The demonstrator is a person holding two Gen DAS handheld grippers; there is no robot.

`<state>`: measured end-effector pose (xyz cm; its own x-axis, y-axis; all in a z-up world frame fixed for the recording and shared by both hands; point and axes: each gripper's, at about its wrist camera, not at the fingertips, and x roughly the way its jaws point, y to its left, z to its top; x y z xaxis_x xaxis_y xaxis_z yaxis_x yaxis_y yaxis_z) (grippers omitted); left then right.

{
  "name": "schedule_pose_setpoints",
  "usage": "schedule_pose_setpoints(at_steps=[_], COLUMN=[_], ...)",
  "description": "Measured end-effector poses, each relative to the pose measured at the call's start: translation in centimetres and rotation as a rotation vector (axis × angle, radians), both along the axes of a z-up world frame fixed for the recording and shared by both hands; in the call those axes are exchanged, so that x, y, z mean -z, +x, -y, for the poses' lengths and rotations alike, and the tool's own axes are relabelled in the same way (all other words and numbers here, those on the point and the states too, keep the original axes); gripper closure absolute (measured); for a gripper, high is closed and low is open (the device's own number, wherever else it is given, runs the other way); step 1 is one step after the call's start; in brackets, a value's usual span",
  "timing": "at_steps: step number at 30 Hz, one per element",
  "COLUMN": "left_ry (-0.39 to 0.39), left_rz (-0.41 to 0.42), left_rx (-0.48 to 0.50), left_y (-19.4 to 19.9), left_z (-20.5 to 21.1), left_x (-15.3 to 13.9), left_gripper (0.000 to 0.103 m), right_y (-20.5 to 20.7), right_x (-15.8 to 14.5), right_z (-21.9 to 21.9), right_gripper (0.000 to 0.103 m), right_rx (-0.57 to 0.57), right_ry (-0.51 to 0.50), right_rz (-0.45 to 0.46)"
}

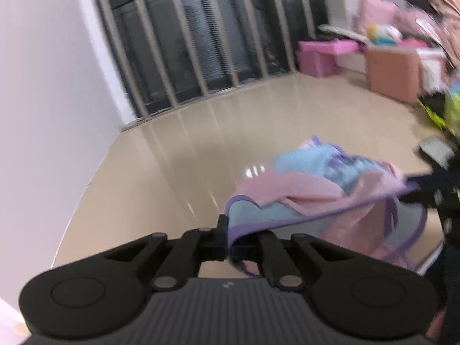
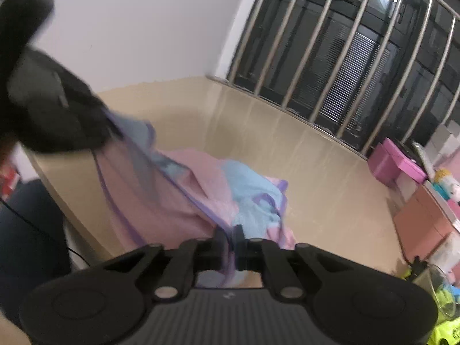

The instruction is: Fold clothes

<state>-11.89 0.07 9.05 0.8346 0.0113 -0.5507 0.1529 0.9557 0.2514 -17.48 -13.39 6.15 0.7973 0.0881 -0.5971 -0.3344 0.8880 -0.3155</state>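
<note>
A small pink and light-blue garment (image 1: 310,189) with purple trim hangs stretched over the beige table (image 1: 172,158). My left gripper (image 1: 227,227) is shut on its purple hem, and the cloth drapes over the right finger. The hem runs taut to my right gripper (image 1: 431,189) at the right edge. In the right wrist view the garment (image 2: 187,189) sags onto the table (image 2: 316,172). My right gripper (image 2: 230,237) is pinching the purple edge between its fingers. My left gripper (image 2: 95,132) shows blurred at the upper left, holding the other end.
A barred window (image 1: 201,28) stands behind the table and a white wall (image 1: 43,86) to the left. Pink boxes (image 1: 325,54), a salmon box (image 1: 394,72) and a yellow-green item (image 1: 451,109) crowd the far right. A person's dark-clothed leg (image 2: 28,230) is beside the table edge.
</note>
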Motion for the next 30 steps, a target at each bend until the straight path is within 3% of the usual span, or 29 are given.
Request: schedule_pose_setpoints(at_steps=[4,12,14,16,17,20,23,25,28,30], left_ry=[-0.128,-0.188,-0.202,-0.214,-0.219,-0.275,-0.322,-0.333,-0.299,-0.258], left_rz=[-0.024,-0.053,-0.055,-0.048,-0.026,0.017,0.010,-0.012,0.010,0.075], left_rx=[-0.076,-0.148,-0.141,-0.124,-0.103,-0.049,-0.019,-0.004,-0.001,-0.026], left_y=[0.7,1.1,1.6,2.4,3.5,9.6,17.8,23.4,30.4,33.7], left_z=[-2.7,-4.6,-4.7,-4.5,-4.5,-5.4,-6.1,-5.8,-4.7,-3.6], left_x=[-0.7,0.0,-0.2,-0.8,-1.6,-5.9,-12.0,-16.6,-23.7,-28.7], left_gripper=[0.101,0.100,0.100,0.100,0.100,0.101,0.101,0.101,0.100,0.100], right_y=[0.7,0.5,0.4,1.0,1.7,6.4,14.3,20.2,27.8,31.8], right_x=[1.9,2.5,2.4,1.7,1.0,-3.4,-10.3,-15.0,-20.9,-25.1], right_z=[0.3,-0.2,0.0,0.4,0.7,1.6,3.6,4.4,4.8,5.4], right_gripper=[0.088,0.086,0.088,0.101,0.101,0.102,0.102,0.102,0.102,0.101], right_rx=[0.049,0.076,0.066,0.055,0.048,0.037,0.021,0.026,0.083,0.100], right_ry=[0.013,0.051,0.059,0.059,0.054,0.009,0.095,0.082,-0.039,-0.041], right_rz=[-0.071,-0.114,-0.114,-0.093,-0.071,0.110,0.179,0.203,0.304,0.360])
